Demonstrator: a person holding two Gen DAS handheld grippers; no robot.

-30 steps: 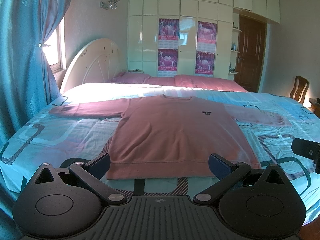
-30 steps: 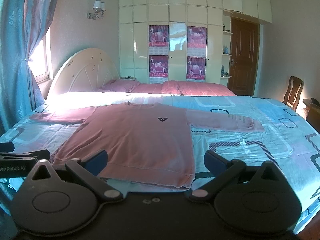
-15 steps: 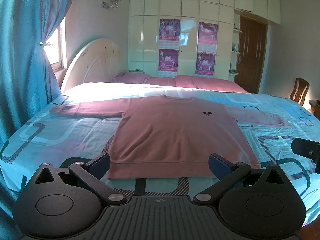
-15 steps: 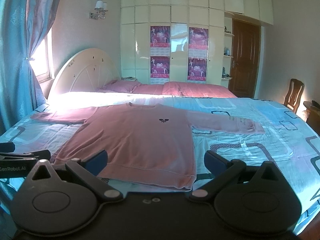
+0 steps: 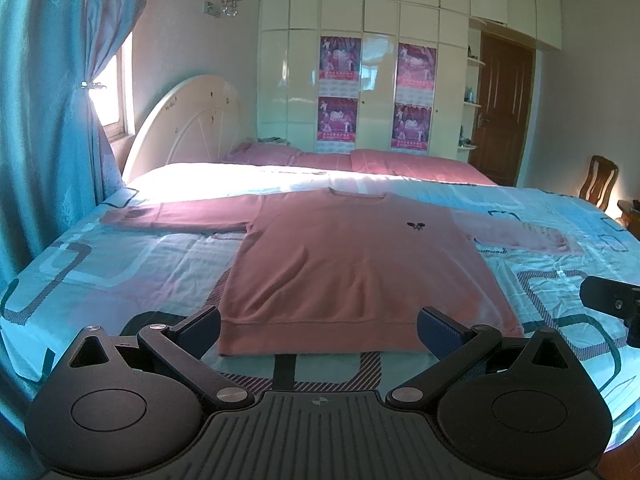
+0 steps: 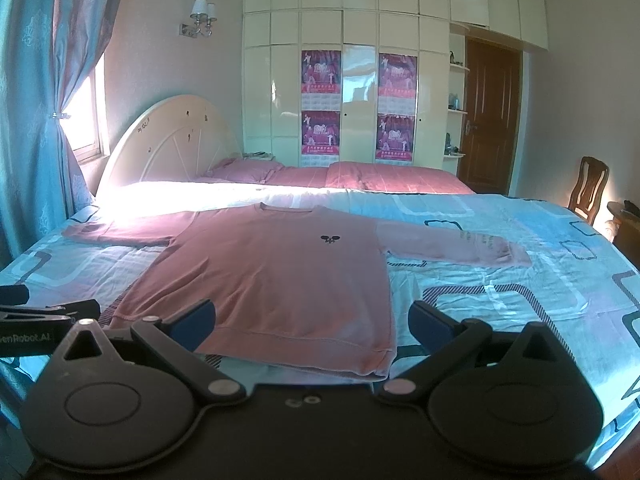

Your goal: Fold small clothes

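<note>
Left claw (image 5: pixel 319 327) gapes before flat sweater (image 5: pixel 352 264).

Bare bedspread (image 5: pixel 120 272) flanks the sweater (image 5: pixel 352 268); the headboard (image 5: pixel 188 120) stands well beyond.

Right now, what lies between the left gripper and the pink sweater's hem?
Only a short strip of patterned bedspread lies between the open left gripper and the pink sweater; the left wrist view shows it.
</note>
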